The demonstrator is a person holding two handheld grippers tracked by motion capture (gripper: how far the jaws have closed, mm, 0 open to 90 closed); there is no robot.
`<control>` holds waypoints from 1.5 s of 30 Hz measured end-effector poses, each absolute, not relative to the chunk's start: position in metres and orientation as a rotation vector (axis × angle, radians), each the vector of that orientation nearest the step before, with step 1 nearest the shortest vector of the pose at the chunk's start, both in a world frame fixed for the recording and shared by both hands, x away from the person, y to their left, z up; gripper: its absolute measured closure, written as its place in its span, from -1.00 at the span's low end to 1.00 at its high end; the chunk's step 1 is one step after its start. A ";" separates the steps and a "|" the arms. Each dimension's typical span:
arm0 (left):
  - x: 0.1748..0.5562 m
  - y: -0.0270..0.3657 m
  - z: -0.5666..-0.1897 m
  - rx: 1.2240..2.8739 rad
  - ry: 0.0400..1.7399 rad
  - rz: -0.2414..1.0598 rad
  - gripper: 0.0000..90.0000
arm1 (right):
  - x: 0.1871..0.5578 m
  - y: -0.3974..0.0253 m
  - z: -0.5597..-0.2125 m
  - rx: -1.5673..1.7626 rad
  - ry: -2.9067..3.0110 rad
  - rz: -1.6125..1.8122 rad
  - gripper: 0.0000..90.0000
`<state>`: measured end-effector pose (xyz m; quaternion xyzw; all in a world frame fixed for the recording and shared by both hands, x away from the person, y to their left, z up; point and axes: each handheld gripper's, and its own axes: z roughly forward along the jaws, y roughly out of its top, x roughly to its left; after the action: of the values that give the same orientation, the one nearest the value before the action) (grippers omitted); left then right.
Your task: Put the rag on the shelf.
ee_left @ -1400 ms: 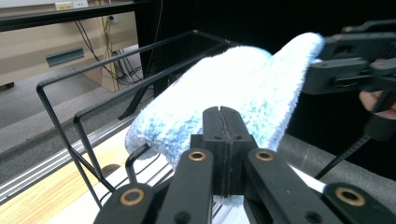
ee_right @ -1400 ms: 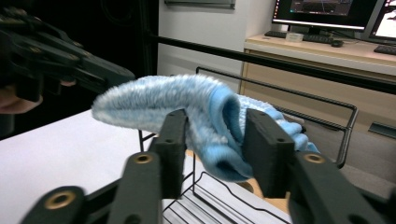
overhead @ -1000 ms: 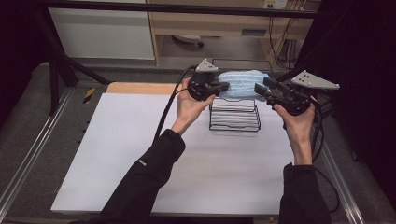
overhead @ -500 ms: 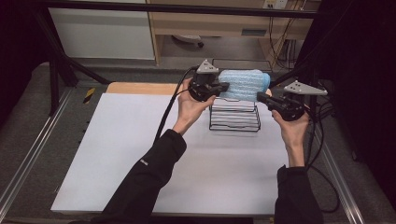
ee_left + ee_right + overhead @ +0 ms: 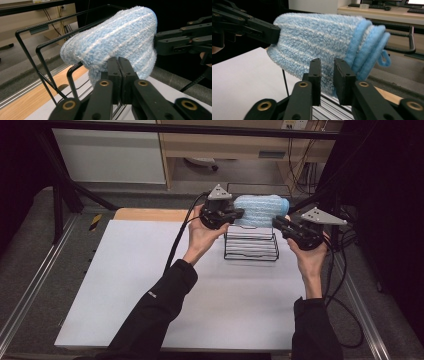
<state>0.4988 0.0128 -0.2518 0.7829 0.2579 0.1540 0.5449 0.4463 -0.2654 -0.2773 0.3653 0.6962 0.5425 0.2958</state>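
A fluffy light-blue striped cloth (image 5: 260,210) hangs folded in a bulging loop over the black wire rack (image 5: 250,247). My left gripper (image 5: 239,213) is shut on the cloth's left edge. In the left gripper view the closed jaws (image 5: 119,60) pinch the cloth (image 5: 117,42) from below, with rack wires (image 5: 37,50) at the left. My right gripper (image 5: 276,222) sits at the cloth's right end. Its jaws (image 5: 327,62) stand a little apart in front of the cloth (image 5: 317,40), gripping nothing. The left gripper (image 5: 269,31) appears there at the cloth's far end.
The rack stands at the back of a white table sheet (image 5: 150,285), beside a wooden strip (image 5: 150,214). Cables (image 5: 345,270) trail off the table's right side. Metal rails (image 5: 30,290) run along both sides, and cabinets stand behind.
The cloth was stretched flat between both grippers; now it is bunched into a rounded fold. My right gripper has moved left toward the left one and opened off the cloth.
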 end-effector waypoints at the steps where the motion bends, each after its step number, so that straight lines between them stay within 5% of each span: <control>1: 0.497 0.014 -0.250 1.853 0.612 0.369 0.89 | 0.445 -0.265 -0.275 0.965 1.851 1.444 0.58; 25: 0.465 0.094 -0.254 1.899 0.699 0.421 -0.24 | 0.423 -0.257 -0.249 1.014 1.873 1.503 -0.62; 45: 0.414 0.195 -0.337 1.926 0.833 0.486 -0.85 | 0.389 -0.252 -0.316 1.034 2.032 1.461 -0.90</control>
<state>0.4142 0.1955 -0.3365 0.7874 0.3406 0.1985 0.4740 0.3893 -0.2517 -0.3165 0.3730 0.7328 0.5268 0.2152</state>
